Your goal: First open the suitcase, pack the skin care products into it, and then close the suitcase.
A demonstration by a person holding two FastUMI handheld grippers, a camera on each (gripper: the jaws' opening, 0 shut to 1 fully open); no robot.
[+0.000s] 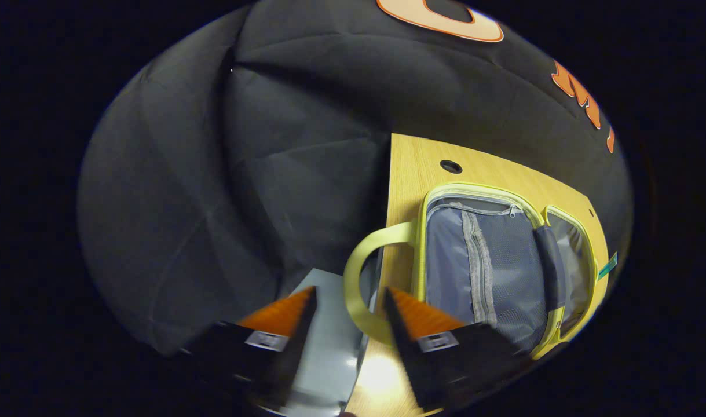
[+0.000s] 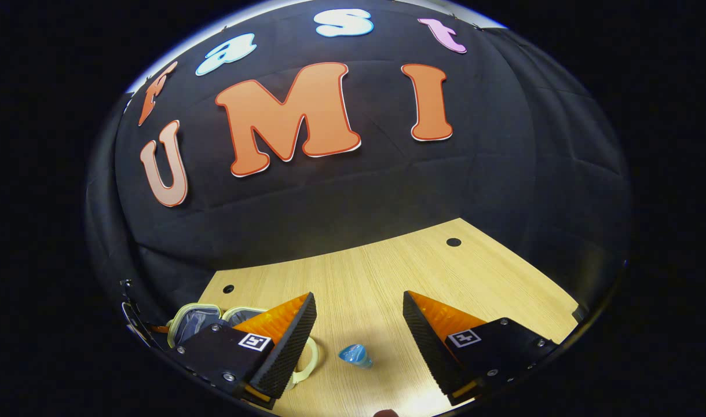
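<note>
Both grippers, left (image 1: 350, 301) and right (image 2: 358, 313), are wide and empty; the case (image 1: 497, 266) lies open on the table (image 2: 387, 278), and the small bottle (image 2: 355, 355) may roll if nudged off-centre.

Suitcase (image 2: 199, 320) half behind tongs (left finger)

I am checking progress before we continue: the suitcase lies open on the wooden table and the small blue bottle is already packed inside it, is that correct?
Not quite. The suitcase does lie open on the wooden table, but the small blue bottle is not inside it: the right gripper view shows it on the bare tabletop, apart from the case, between the open fingers of the right claw.
</note>
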